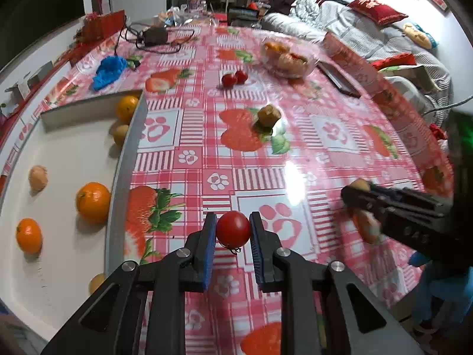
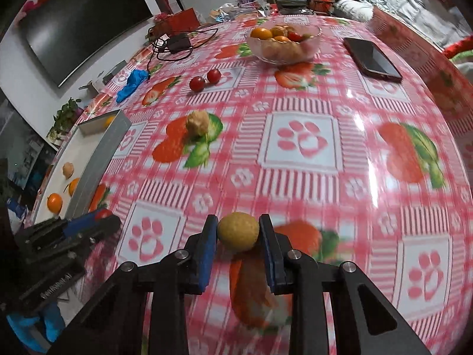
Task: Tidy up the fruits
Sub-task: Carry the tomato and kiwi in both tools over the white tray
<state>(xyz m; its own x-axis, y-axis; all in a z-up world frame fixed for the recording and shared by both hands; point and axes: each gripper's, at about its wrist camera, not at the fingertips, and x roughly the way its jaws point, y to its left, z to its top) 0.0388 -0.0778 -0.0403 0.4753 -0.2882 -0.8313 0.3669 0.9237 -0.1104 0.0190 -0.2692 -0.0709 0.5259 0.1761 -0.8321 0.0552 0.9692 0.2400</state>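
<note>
My left gripper [image 1: 233, 230] is shut on a red cherry tomato [image 1: 233, 229] just right of the white tray [image 1: 124, 159]. The tray holds several oranges [image 1: 93, 201] and small tan fruits [image 1: 37, 178]. My right gripper [image 2: 238, 232] is shut on a small yellow-tan round fruit [image 2: 238, 231] above the tablecloth; it also shows in the left wrist view [image 1: 359, 195]. Two cherry tomatoes [image 2: 205, 80] and a lumpy tan fruit [image 2: 197, 122] lie on the table. A clear bowl [image 2: 283, 43] holds mixed fruit.
A phone [image 2: 372, 58] lies at the far right by a red box [image 1: 369, 71]. A blue glove [image 2: 132, 85], a charger with cables [image 2: 177, 44] and clutter sit at the far side. The left gripper shows at the right wrist view's left edge [image 2: 88, 224].
</note>
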